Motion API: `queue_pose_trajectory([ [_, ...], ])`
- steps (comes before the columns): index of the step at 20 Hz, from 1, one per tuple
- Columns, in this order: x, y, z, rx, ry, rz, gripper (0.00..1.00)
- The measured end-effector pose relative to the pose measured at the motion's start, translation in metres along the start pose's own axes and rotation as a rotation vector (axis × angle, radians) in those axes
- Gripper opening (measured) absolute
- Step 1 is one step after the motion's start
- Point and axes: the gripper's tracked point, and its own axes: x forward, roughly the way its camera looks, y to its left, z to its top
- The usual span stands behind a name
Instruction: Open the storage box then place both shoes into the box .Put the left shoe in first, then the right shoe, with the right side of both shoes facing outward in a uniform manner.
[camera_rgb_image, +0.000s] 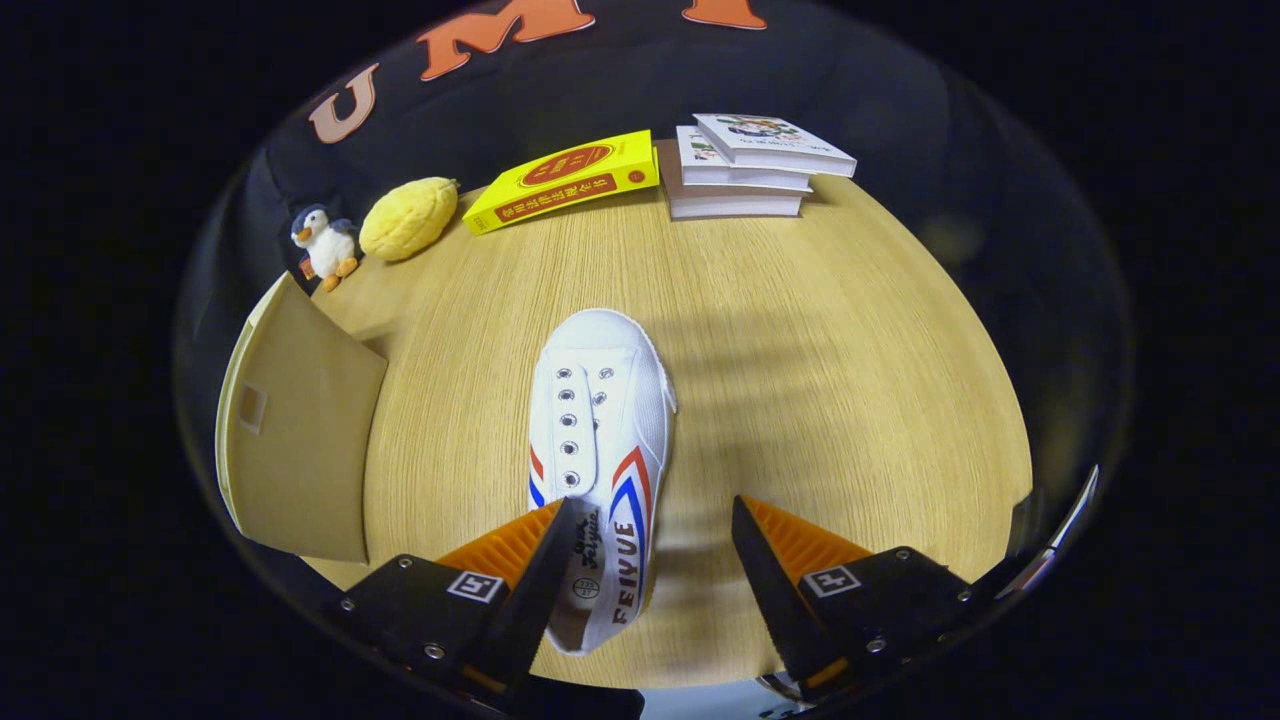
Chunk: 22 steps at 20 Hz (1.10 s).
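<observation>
A white canvas shoe (600, 420) with red and blue stripes lies on the wooden table (820, 340), toe pointing away from me. Its heel end lies between my fingers, close against the left finger. My gripper (655, 520) is open, and the right finger (765, 560) stands apart from the shoe. A tan storage box (295, 440) stands to the left of the shoe, with a flat panel and a small tab facing me. I cannot tell whether the box is open.
At the far edge of the table lie a yellow book (565, 180) and a stack of white books (750, 165). A yellow plush fruit (408, 218) and a small penguin toy (322, 245) sit at the far left.
</observation>
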Motion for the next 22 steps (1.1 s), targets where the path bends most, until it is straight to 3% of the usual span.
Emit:
queue_pose_trajectory([
  [4,0.018,0.008,-0.005,-0.041,0.023,0.029,0.71],
  [6,0.019,0.013,-0.004,-0.022,0.021,0.063,0.44],
  [8,0.021,0.007,-0.005,0.028,0.007,0.081,0.26],
  [11,0.024,0.004,-0.003,0.207,-0.011,0.151,0.01],
  [18,-0.003,0.043,0.020,0.318,-0.090,0.351,0.00],
  [22,-0.022,0.063,0.037,0.375,-0.112,0.397,0.00],
])
